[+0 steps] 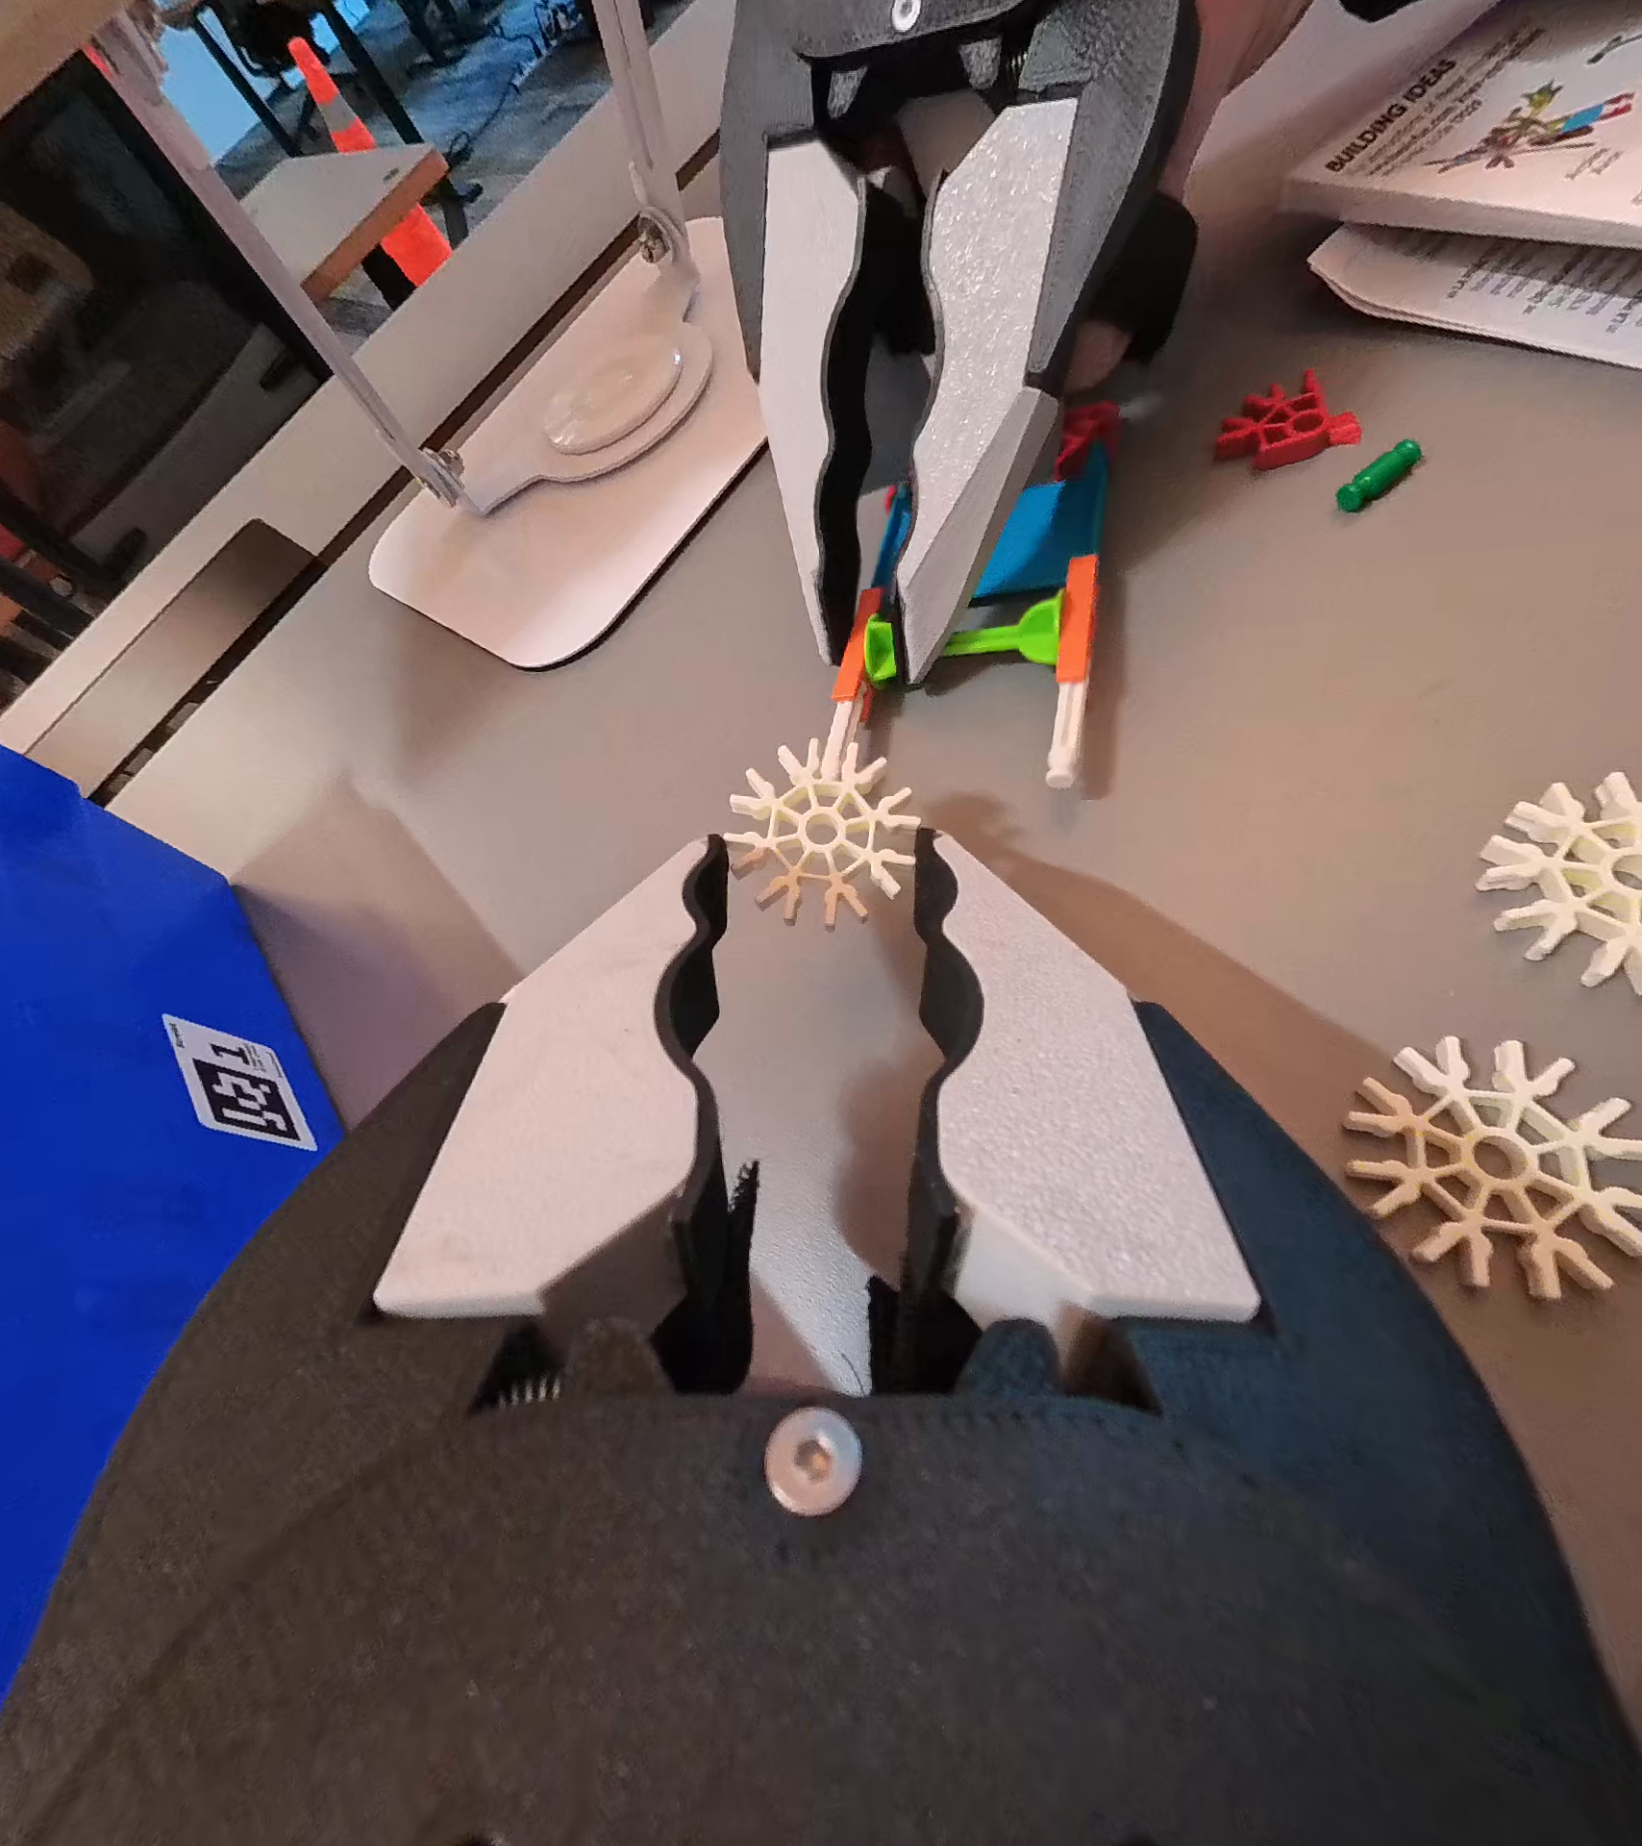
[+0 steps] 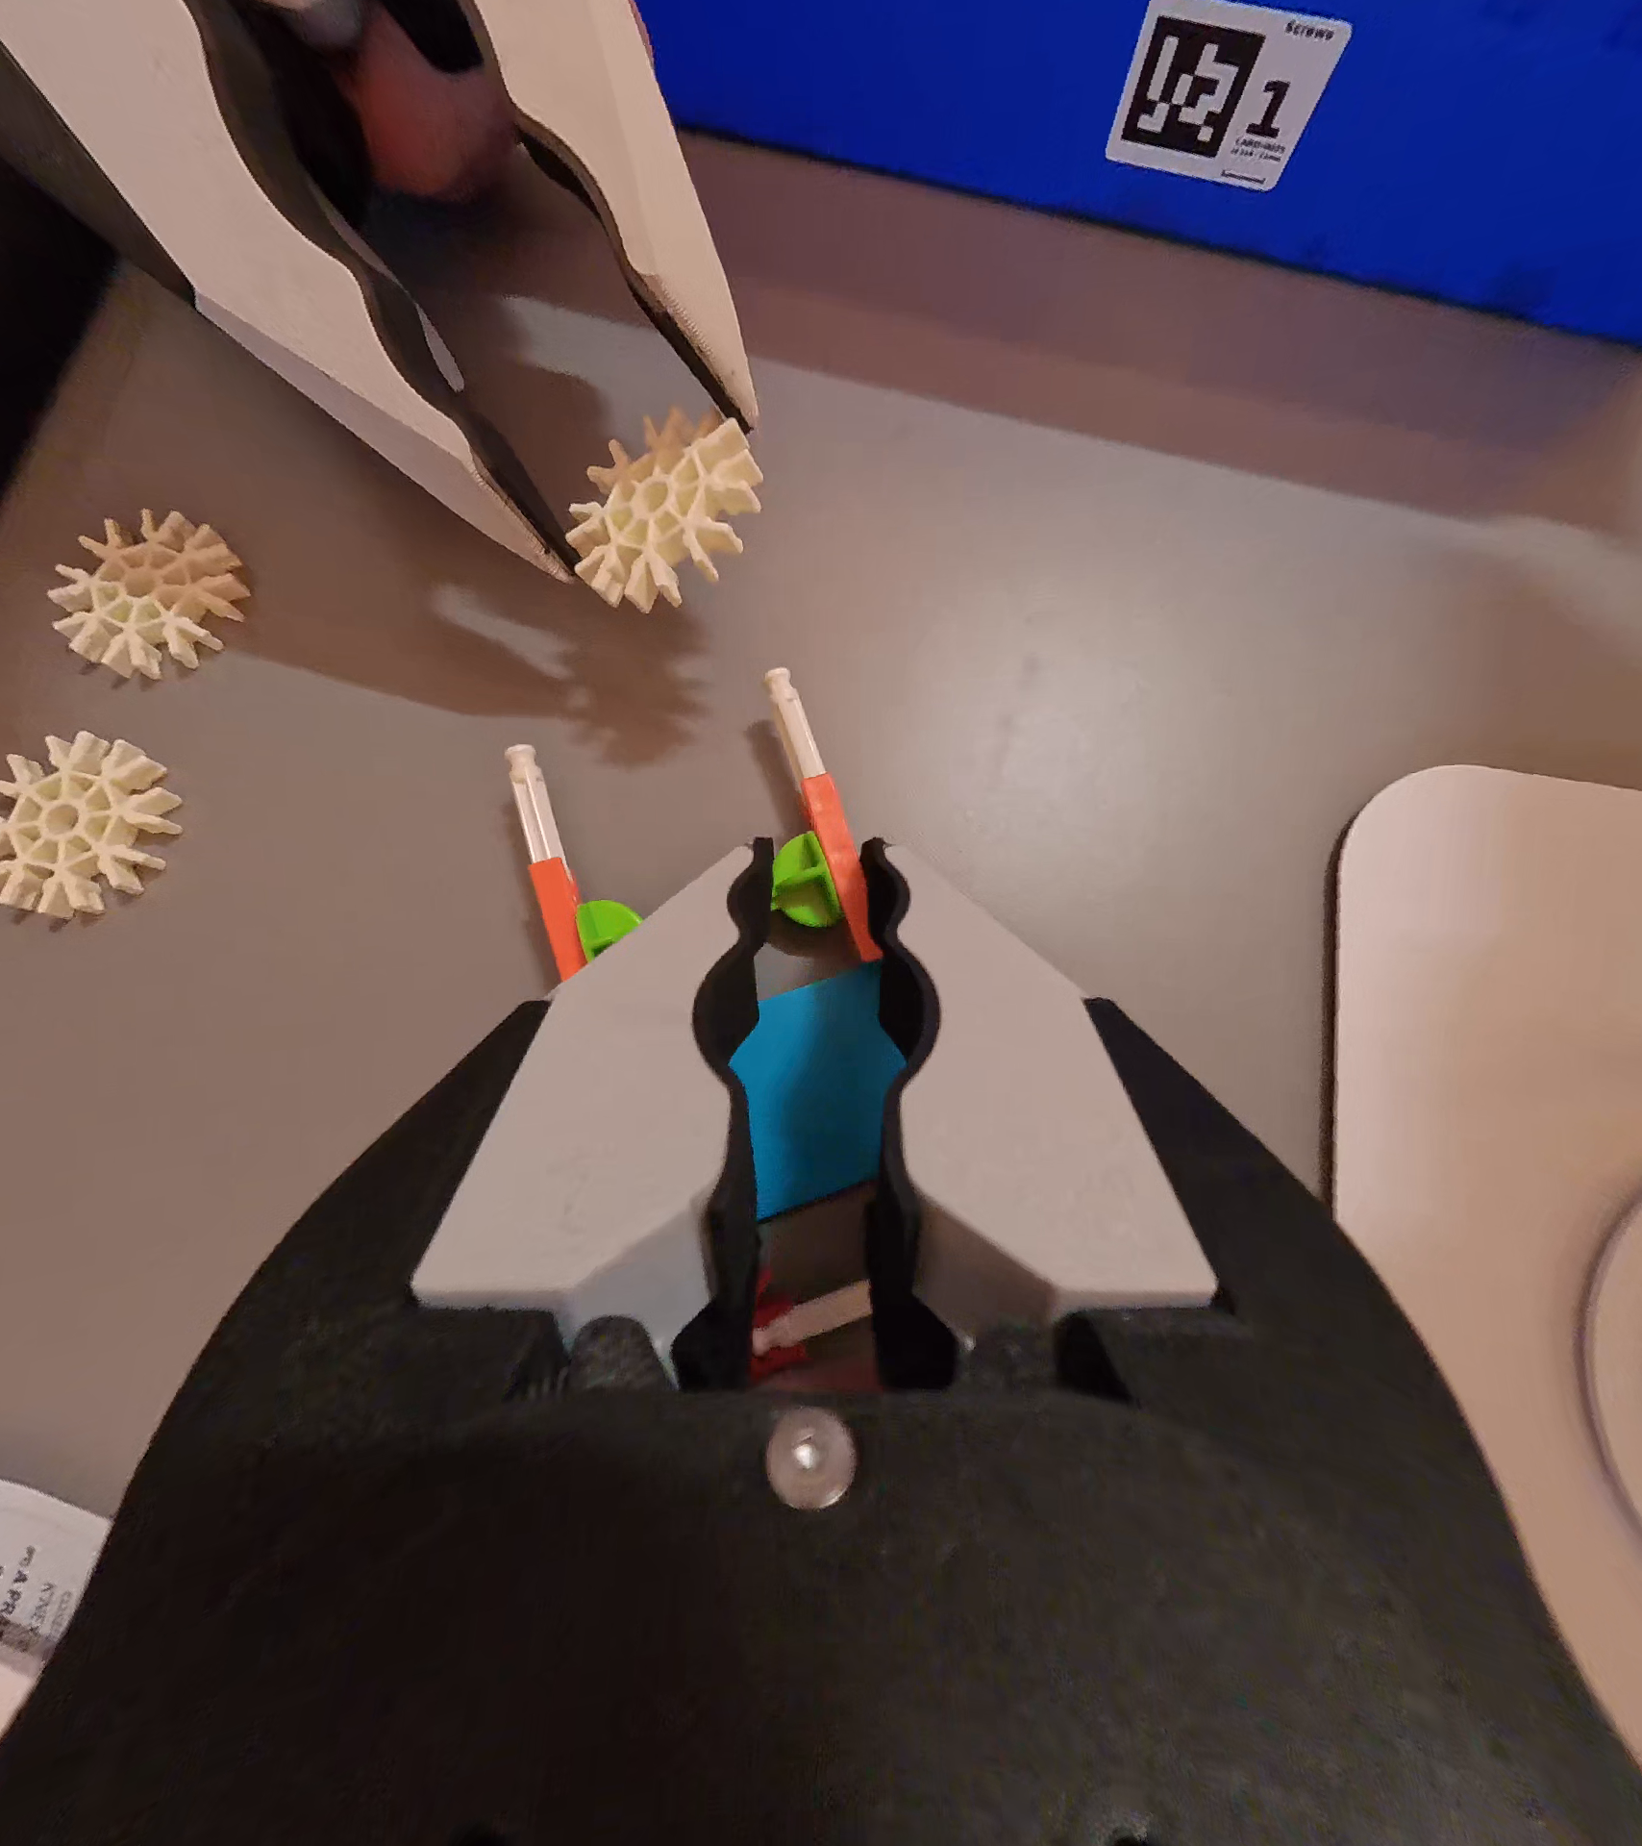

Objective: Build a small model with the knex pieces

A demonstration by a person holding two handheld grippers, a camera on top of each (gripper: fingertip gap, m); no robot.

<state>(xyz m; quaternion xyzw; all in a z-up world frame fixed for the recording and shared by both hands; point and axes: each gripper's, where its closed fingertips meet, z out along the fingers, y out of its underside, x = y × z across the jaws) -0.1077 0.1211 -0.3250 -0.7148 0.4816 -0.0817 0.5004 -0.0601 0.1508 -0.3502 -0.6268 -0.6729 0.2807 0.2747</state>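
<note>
Left gripper point(image 1: 822, 849): fingers closed lightly on the rim of a white snowflake connector point(image 1: 822, 829), held off the grey table point(image 1: 1296, 849) by its outer spokes only
Right gripper point(image 2: 817, 849): jaws narrowed around the orange sleeve point(image 2: 837, 859) of a small toy frame point(image 2: 812, 1079), green piece beside it; seems a grip, though contact is partly hidden
Landmark: the toy frame, its two white rod tips point(image 2: 782, 699) pointing at the held connector, just short of it
Slip risk: such a shallow hold on thin spokes could let the connector twist or drop, judging by how little sits between the tips
Misalignment risk: a tilted connector may push the frame sideways in the right grip
Room: two spare snowflakes point(image 1: 1626, 879) lie well clear to one side of the frame; blue bin point(image 2: 1197, 200) beyond the connector; white stand base point(image 2: 1546, 1099) near the frame's other side; booklets point(image 1: 1546, 150) behind the frame; open table between
</note>
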